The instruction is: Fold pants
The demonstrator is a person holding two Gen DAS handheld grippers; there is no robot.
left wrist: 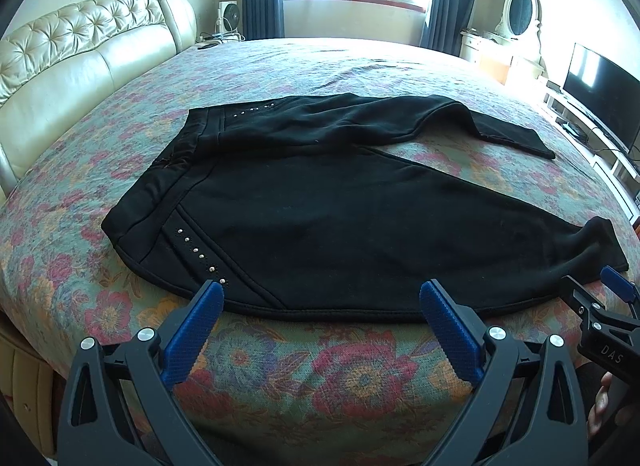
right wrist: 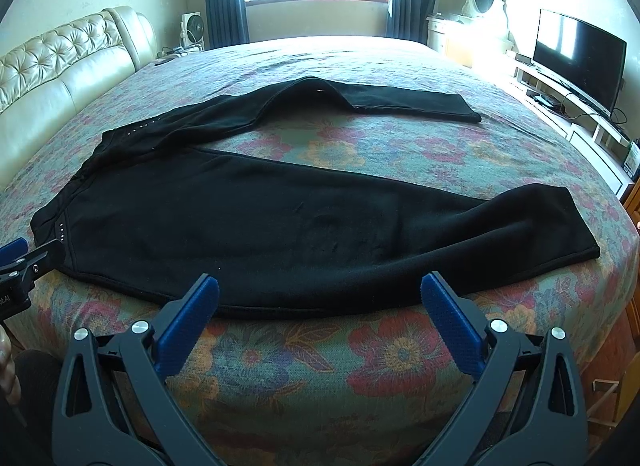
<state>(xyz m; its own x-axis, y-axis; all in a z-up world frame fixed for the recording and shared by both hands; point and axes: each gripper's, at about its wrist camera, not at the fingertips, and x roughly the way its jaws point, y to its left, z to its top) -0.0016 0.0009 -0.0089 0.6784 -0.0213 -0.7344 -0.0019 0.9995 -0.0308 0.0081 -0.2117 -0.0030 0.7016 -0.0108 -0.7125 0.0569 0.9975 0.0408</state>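
A: Where are we? The black pants [left wrist: 320, 201] lie spread on the floral bedspread [left wrist: 360, 378], waistband toward the headboard [left wrist: 80, 49], legs splayed apart in a V. Near leg runs along the bed edge, far leg [right wrist: 400, 103] angles off with a kink in it.

B: So we're at the start, nothing folded yet. Left gripper [left wrist: 320, 306] is wide open, holding nothing, hovering just short of the near hem by the stud row [left wrist: 196, 250]. Right gripper [right wrist: 320, 298] is the same: jaws spread wide, empty, at the edge of the near leg.

A: Next move, our guess: pinch the near edge at two spots, waist side and cuff side, and carry that leg over onto the far one. We'd need a grip on the fleece only, not the bedspread under it.

B: Containers?

A: None we can see. No basket or bin on the bed.
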